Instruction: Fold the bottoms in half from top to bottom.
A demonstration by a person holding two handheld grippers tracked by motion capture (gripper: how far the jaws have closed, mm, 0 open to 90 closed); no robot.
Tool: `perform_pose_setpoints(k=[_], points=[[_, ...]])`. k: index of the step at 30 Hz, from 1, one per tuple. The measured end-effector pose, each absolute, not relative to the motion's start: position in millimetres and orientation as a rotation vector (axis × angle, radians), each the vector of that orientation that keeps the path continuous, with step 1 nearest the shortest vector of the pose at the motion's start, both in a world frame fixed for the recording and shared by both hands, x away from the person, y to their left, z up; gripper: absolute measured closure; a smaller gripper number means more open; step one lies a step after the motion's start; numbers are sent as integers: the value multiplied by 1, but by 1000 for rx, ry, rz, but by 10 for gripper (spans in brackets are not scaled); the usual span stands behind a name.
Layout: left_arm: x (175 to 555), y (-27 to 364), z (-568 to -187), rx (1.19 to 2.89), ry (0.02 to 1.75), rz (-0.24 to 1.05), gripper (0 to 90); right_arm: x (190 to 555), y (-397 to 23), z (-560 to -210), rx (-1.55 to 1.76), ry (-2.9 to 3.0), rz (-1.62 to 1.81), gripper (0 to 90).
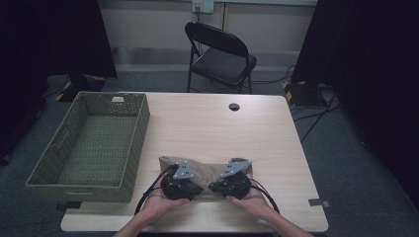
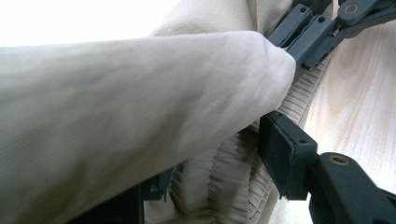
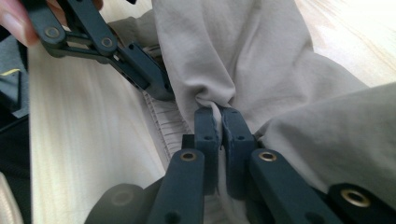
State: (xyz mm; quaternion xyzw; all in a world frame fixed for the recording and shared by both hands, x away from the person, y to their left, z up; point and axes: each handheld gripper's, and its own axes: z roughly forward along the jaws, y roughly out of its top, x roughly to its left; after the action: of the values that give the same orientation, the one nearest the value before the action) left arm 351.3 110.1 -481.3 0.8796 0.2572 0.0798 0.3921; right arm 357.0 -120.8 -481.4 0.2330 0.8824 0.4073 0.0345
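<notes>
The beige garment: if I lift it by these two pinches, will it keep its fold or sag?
The garment will likely sag: it puckers at the right gripper and drapes over the left gripper. Probably light, being thin cloth. The gathered waistband may bunch, not slide.

— What do your tools look like from above?
— Your left tool (image 1: 192, 189) and right tool (image 1: 215, 187) are black, each topped with a grey three-cornered plate, each trailing a black cable.
— And close up?
— Your jaws are dark grey flat links with brass-ringed pivots and small screw holes. Your forearms are bare, no sleeves.
</notes>
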Motion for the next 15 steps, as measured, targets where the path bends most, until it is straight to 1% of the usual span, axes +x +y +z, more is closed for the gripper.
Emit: perform_pose_setpoints(k=[4, 6, 9, 11, 15], points=[[351, 113, -477, 2213, 677, 191, 476, 358, -120, -484, 733, 2701, 1235, 870], [349, 117, -473, 2191, 688, 164, 478, 360, -120, -484, 737, 2702, 1234, 870], [345, 121, -466, 2171, 685, 158, 493, 364, -122, -485, 747, 2695, 1237, 870], [342, 123, -462, 2154, 673, 146, 518, 368, -124, -485, 766, 2685, 1239, 870], [340, 125, -455, 2122, 655, 164, 526, 373, -126, -486, 787, 2671, 1247, 869]])
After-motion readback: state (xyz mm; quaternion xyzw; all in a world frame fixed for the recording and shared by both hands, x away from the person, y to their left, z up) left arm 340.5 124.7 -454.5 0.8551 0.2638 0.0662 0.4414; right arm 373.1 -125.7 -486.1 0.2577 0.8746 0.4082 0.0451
